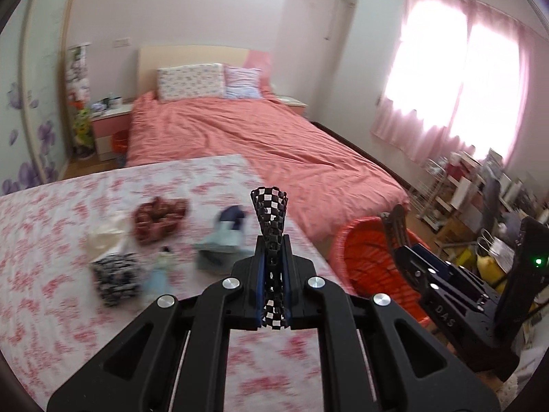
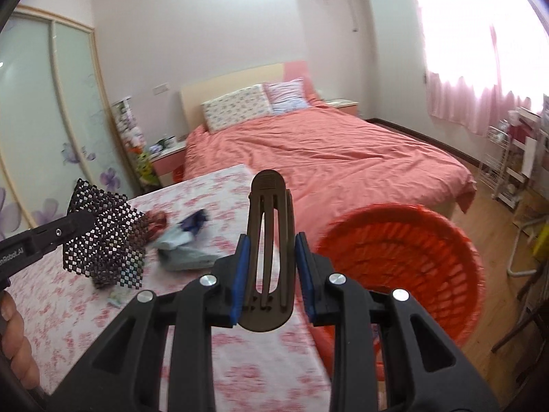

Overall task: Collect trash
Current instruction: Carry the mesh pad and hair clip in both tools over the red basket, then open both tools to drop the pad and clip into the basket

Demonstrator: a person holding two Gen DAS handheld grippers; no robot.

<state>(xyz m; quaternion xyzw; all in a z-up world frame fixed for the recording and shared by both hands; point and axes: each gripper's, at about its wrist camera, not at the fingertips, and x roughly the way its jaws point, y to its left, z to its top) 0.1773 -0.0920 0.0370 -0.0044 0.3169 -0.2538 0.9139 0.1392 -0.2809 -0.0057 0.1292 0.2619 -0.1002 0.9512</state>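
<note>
Right wrist view: floral-cloth table in front of pink bed. Red basket just beside table's right edge. Left gripper clamped on black-white checkered mesh piece, held above table. Right gripper holds dark brown comb-like clip between blue pads. Blurred scraps lie on cloth.

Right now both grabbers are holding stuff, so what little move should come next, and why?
Probably swing the right gripper sideways over the red woven plastic basket and let go. It is clamped on a dark brown slotted plastic clip, and the basket's open mouth sits just to its right. The left gripper, pinching a black-and-white checkered mesh piece, could follow.
</note>
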